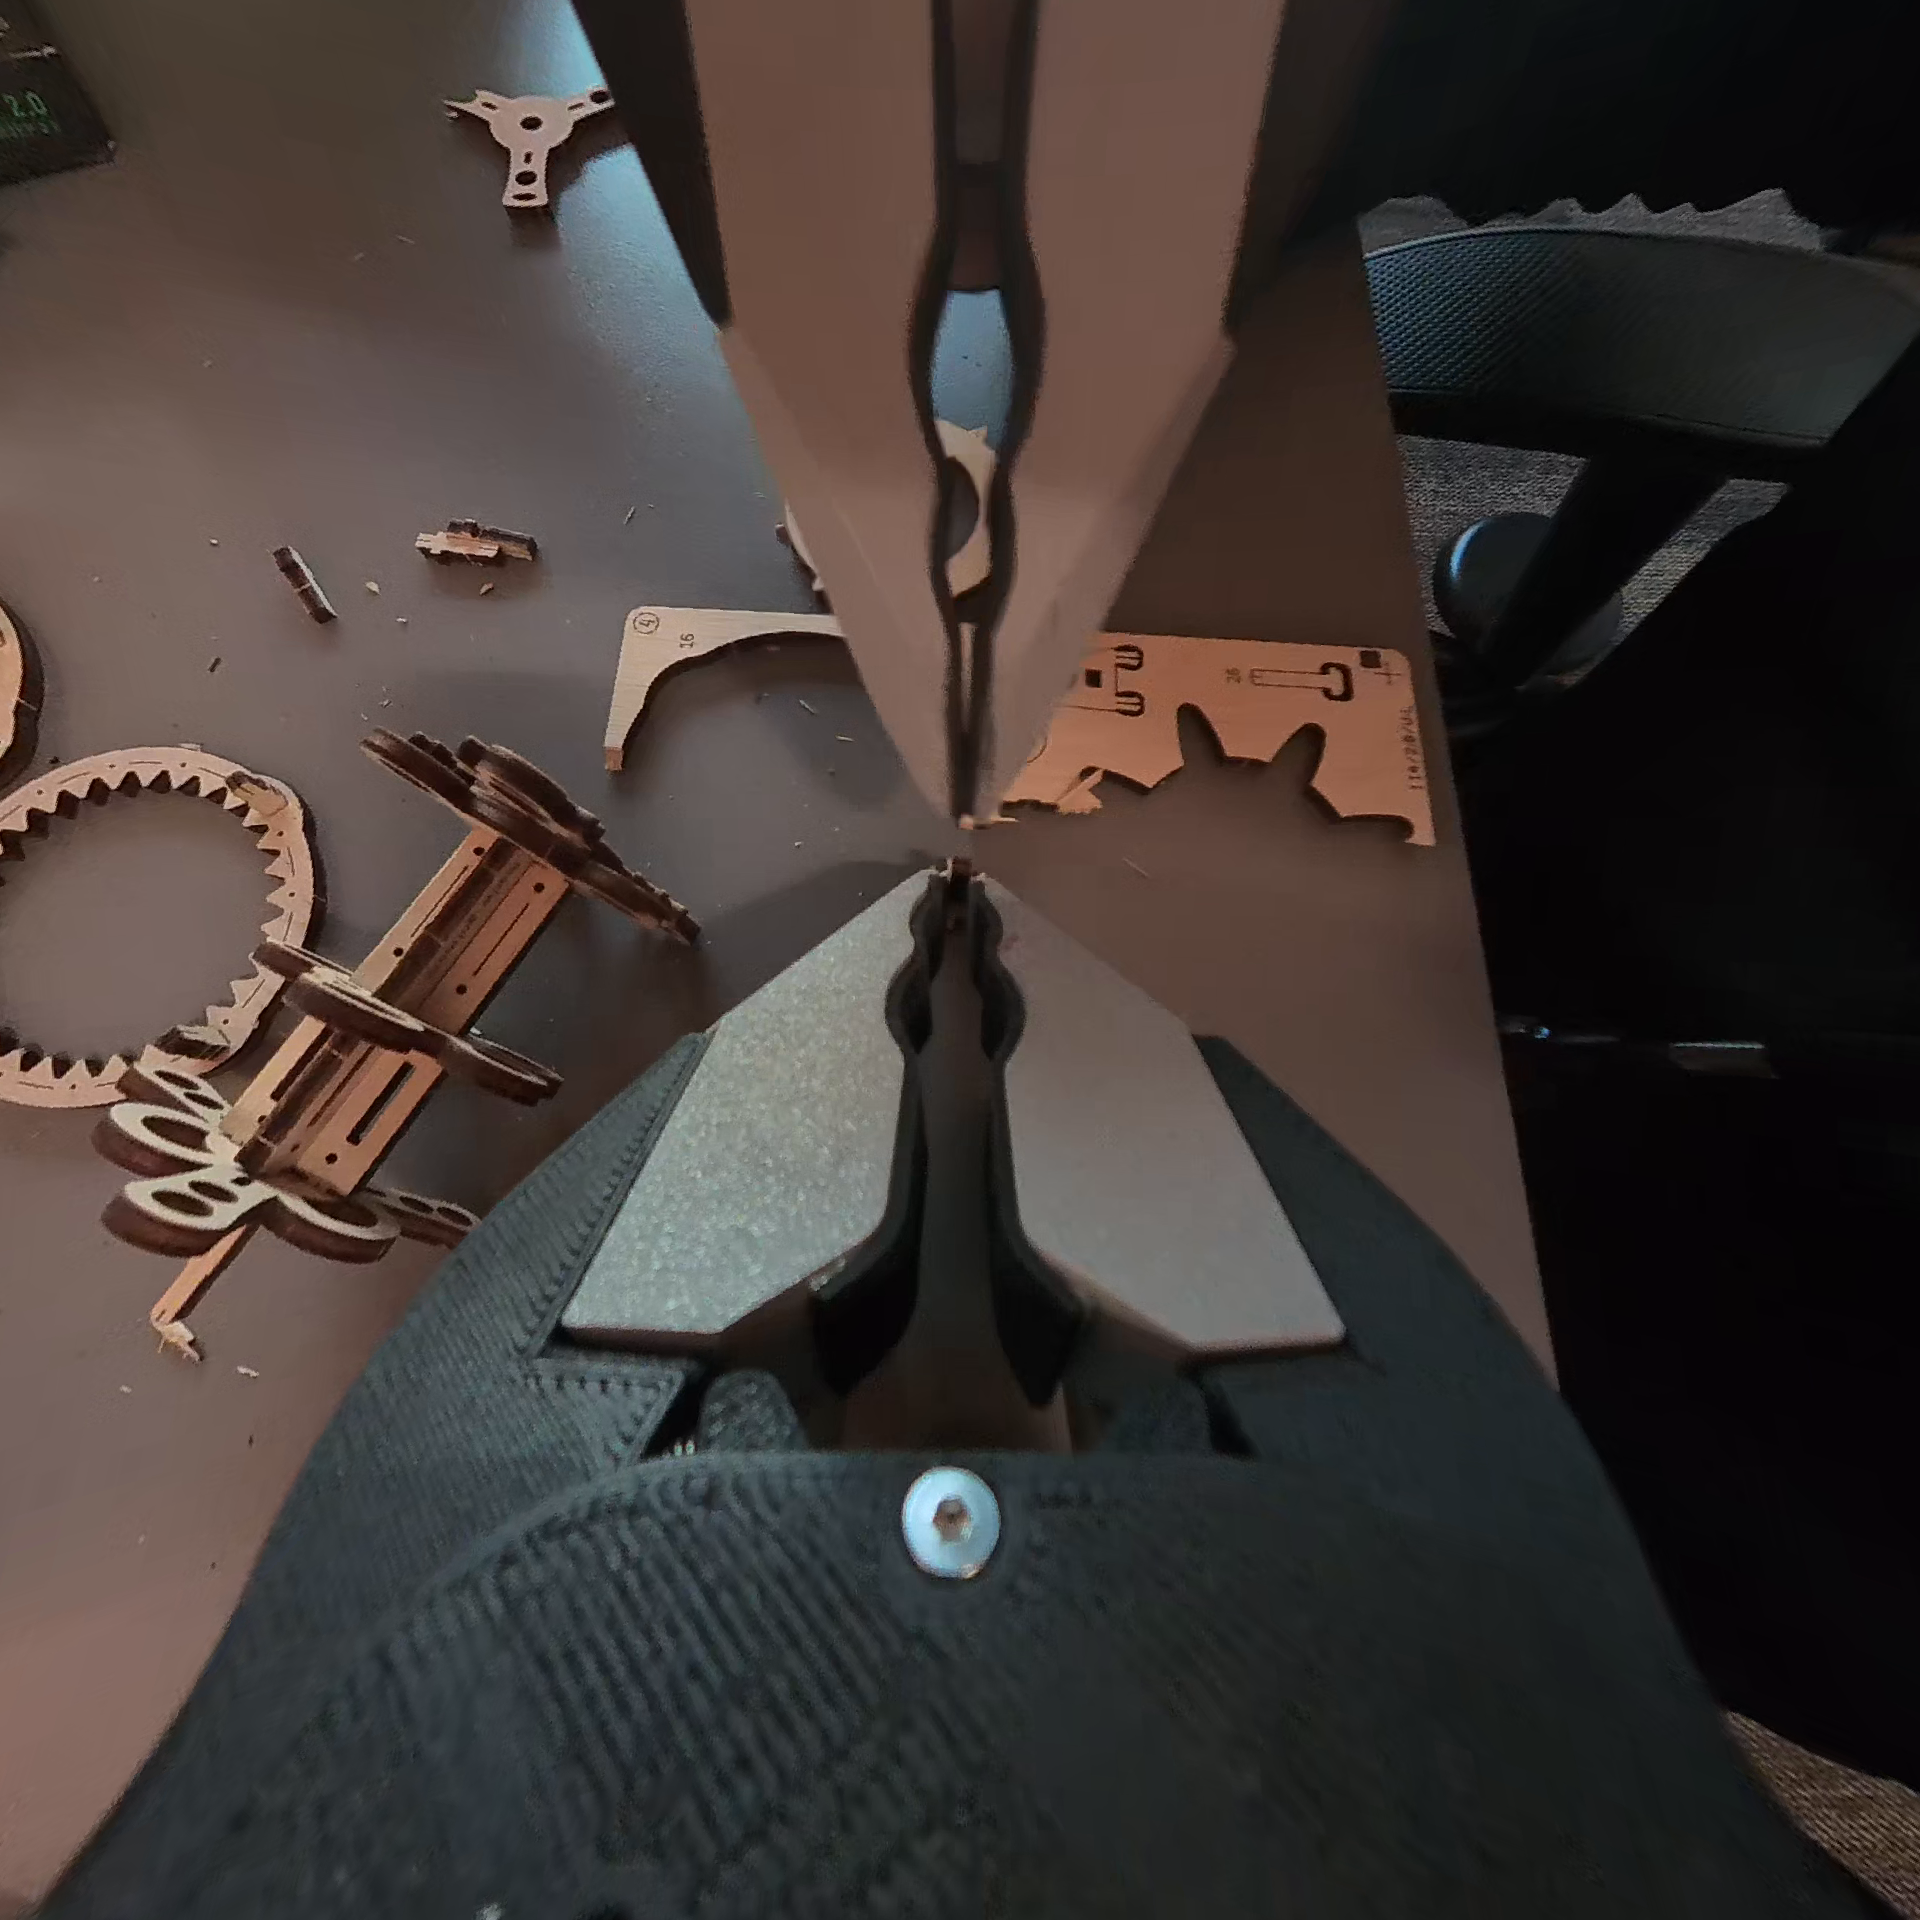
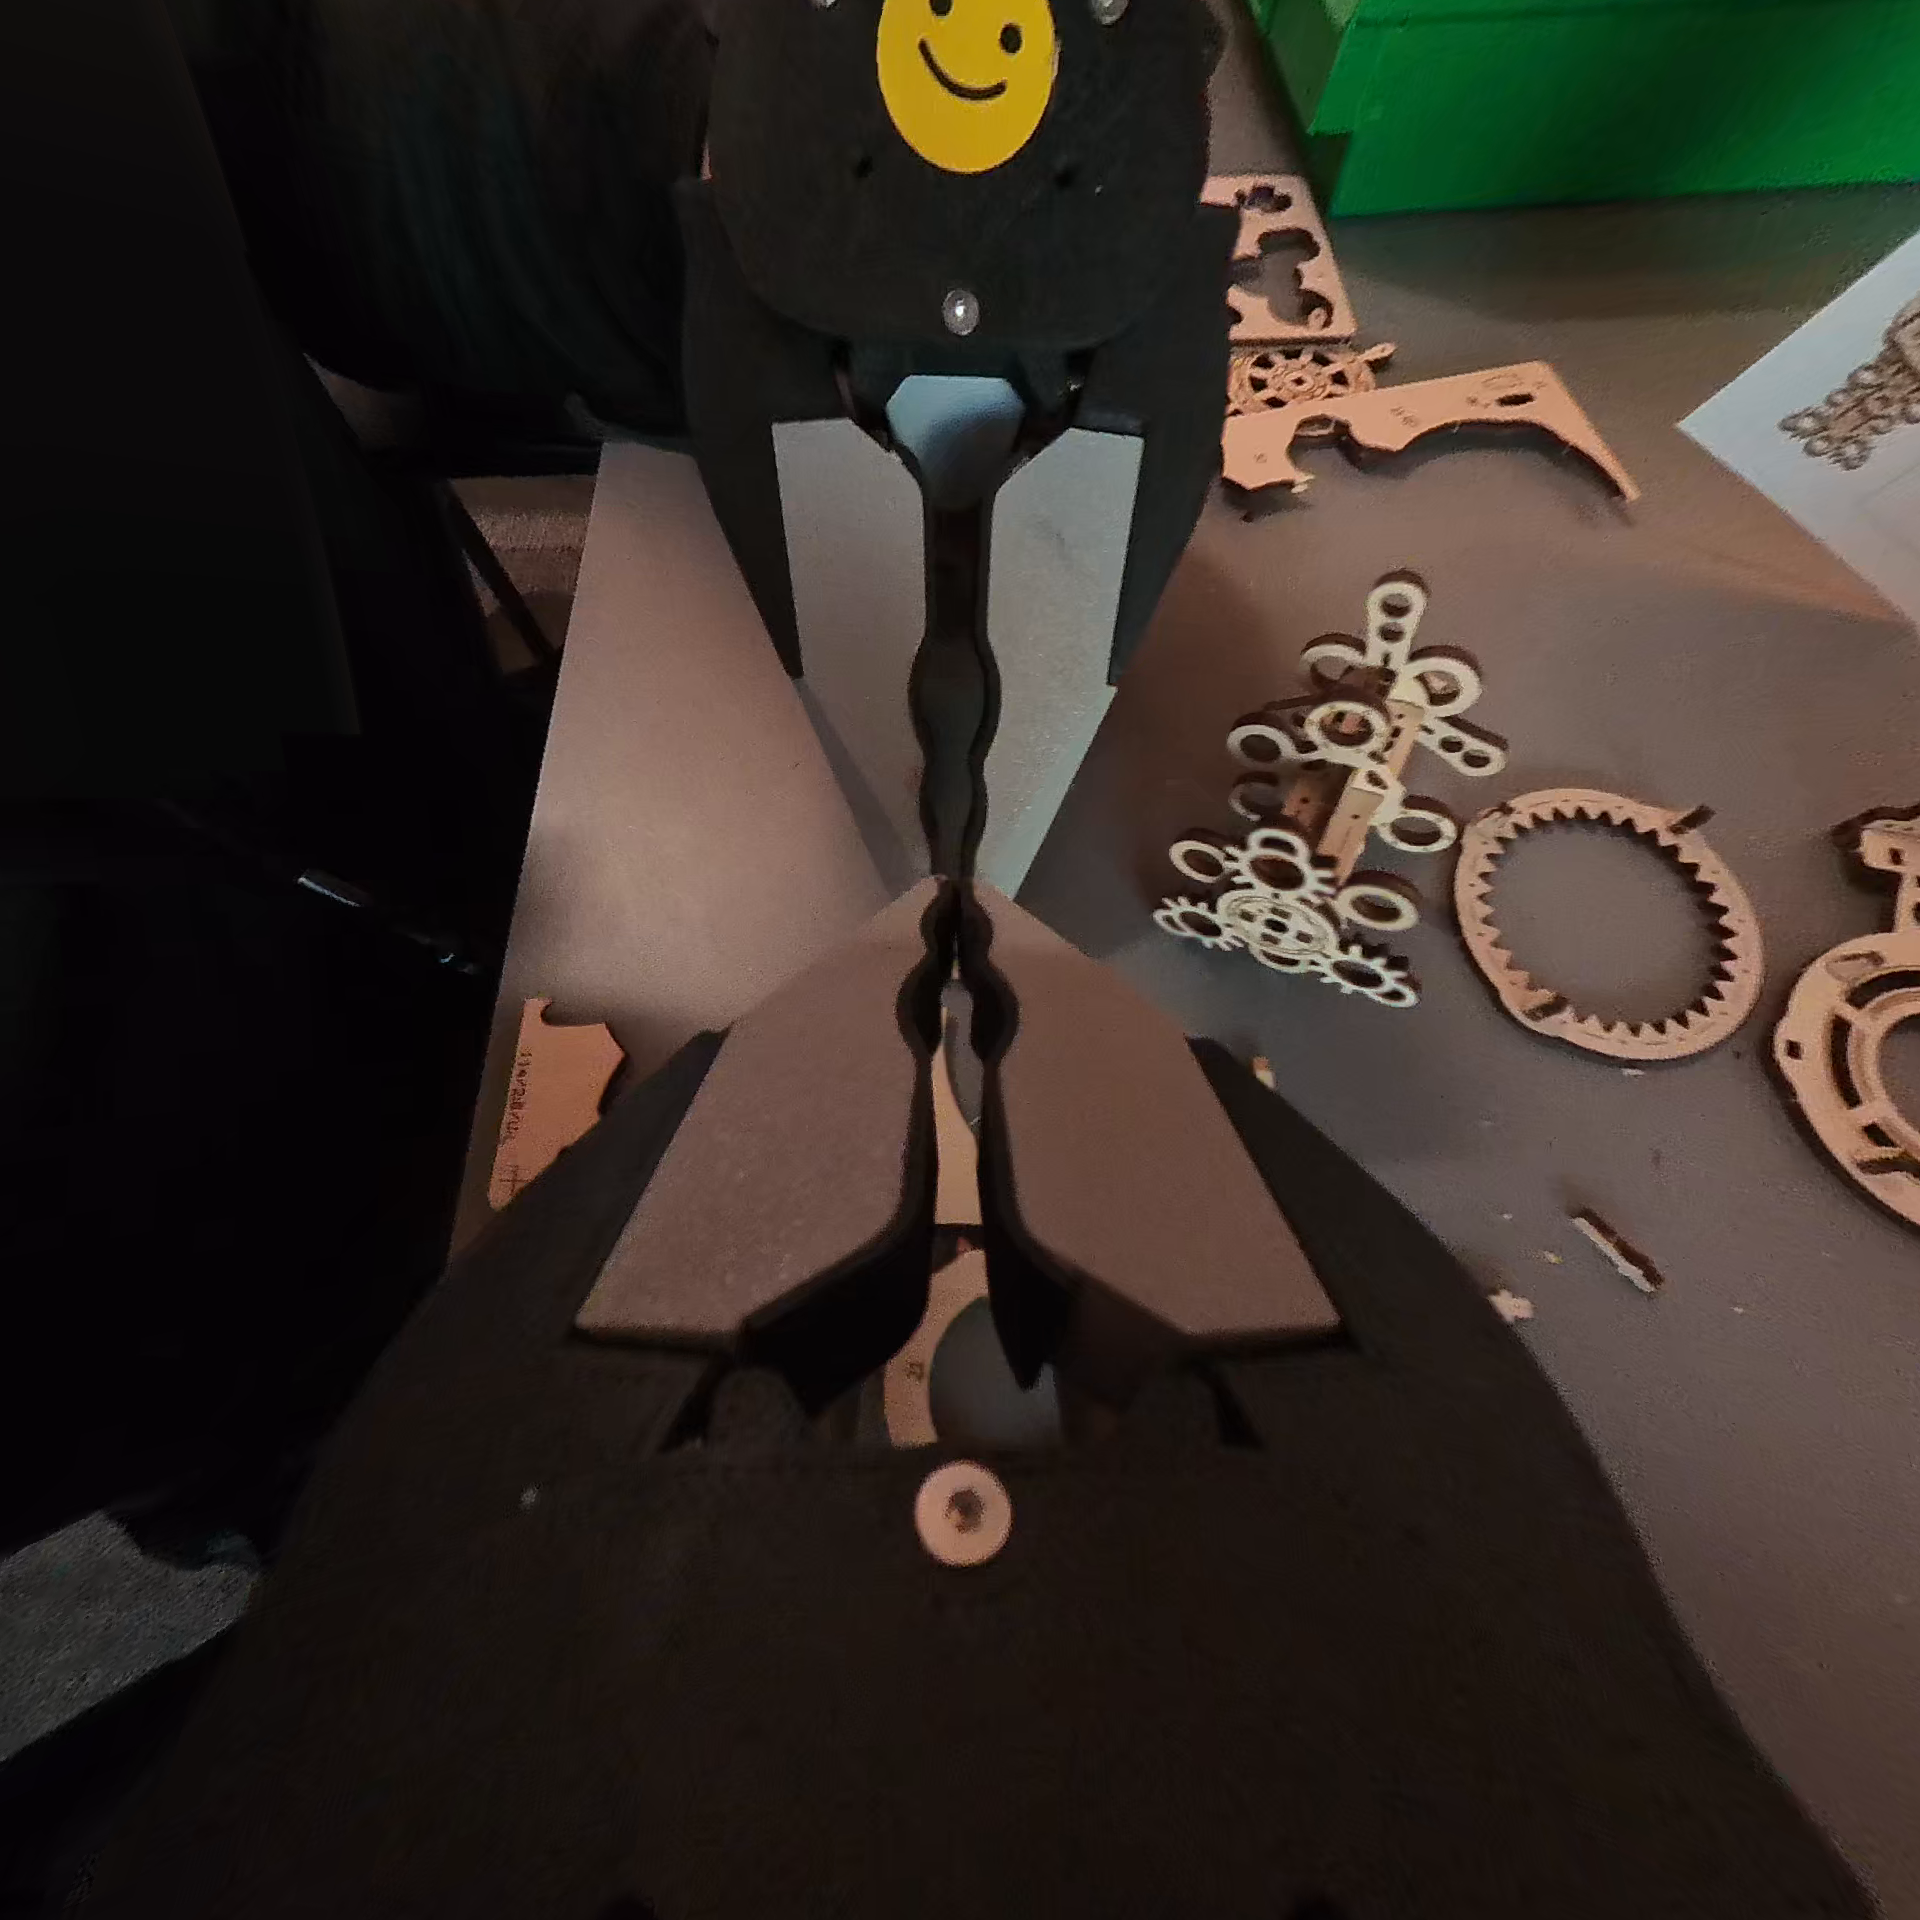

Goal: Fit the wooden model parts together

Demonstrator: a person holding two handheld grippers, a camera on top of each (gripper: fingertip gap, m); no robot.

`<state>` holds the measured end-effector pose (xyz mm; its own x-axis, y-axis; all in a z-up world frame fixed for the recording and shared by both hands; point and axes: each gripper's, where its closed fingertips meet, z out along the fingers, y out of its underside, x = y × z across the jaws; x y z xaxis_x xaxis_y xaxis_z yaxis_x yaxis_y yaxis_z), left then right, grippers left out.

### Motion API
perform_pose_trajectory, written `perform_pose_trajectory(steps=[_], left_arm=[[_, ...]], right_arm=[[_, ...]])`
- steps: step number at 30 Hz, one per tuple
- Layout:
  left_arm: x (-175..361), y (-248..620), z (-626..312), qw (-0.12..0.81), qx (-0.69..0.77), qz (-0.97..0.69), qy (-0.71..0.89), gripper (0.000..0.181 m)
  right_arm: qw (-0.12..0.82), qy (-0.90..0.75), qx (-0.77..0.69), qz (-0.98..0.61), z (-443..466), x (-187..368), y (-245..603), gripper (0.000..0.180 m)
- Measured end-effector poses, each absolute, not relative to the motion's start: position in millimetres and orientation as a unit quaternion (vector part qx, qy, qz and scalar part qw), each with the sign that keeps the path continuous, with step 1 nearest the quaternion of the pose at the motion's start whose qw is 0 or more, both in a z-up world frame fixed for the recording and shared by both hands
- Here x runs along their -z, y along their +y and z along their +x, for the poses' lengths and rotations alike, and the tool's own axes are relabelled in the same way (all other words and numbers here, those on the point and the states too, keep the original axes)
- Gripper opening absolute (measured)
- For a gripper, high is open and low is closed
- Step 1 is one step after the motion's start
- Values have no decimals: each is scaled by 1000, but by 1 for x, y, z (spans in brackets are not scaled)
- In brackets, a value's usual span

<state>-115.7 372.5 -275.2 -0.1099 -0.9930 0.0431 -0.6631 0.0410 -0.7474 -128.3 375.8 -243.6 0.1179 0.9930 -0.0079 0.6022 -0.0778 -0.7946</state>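
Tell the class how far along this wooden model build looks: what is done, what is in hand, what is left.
Done: a part-built assembly of discs and gears on a slotted core lies on the table. In hand: the left gripper and right gripper meet tip to tip, both shut on a tiny wooden piece. Left: the toothed ring, a three-armed piece and small pegs lie loose.

Left gripper (image 1: pixel 956 868): you see ribbed black printed plastic, grainy matt grey pads, a shiny metal screw (image 1: pixel 951 1522).
Ring gear (image 1: pixel 156 925): pale flat wood with dark scorched edges.
Table (image 1: pixel 312 395): smooth matt grey, flecked with wood chips.
Box (image 2: pixel 1621 94): your plain matt green one.
Sticker (image 2: pixel 966 78): glossy yellow.
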Motion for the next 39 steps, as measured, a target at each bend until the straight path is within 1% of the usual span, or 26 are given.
perform_pose_trajectory(steps=[2,8,13,18,21,24,26,29,31,34,37,39], left_arm=[[275,372,-116,259,318,-615,674,2],[275,373,-116,262,315,-613,675,2],[275,372,-116,263,314,-613,675,1],[275,373,-116,263,315,-613,675,1],[275,372,-116,261,317,-613,674,2],[275,372,-116,262,316,-613,675,2],[275,372,-116,262,316,-613,675,2],[275,372,-117,261,317,-613,675,2],[275,372,-117,260,318,-614,674,1],[275,372,-116,260,316,-614,675,1],[276,372,-117,257,319,-616,673,2],[276,371,-117,257,320,-615,673,2]], right_arm=[[310,-602,-283,-679,-129,250,372,0],[306,-601,-262,-691,-129,248,376,0],[277,-621,-218,-700,-126,261,376,0],[297,-613,-238,-692,-131,239,376,0],[263,-626,-203,-705,-126,260,377,0],[296,-617,-202,-701,-125,244,383,0],[299,-615,-223,-695,-130,234,378,0],[263,-633,-192,-703,-130,259,376,0],[260,-632,-174,-708,-124,259,380,0],[281,-628,-203,-696,-132,240,376,0],[250,-644,-160,-705,-128,260,378,0],[240,-644,-144,-712,-123,263,381,0]])
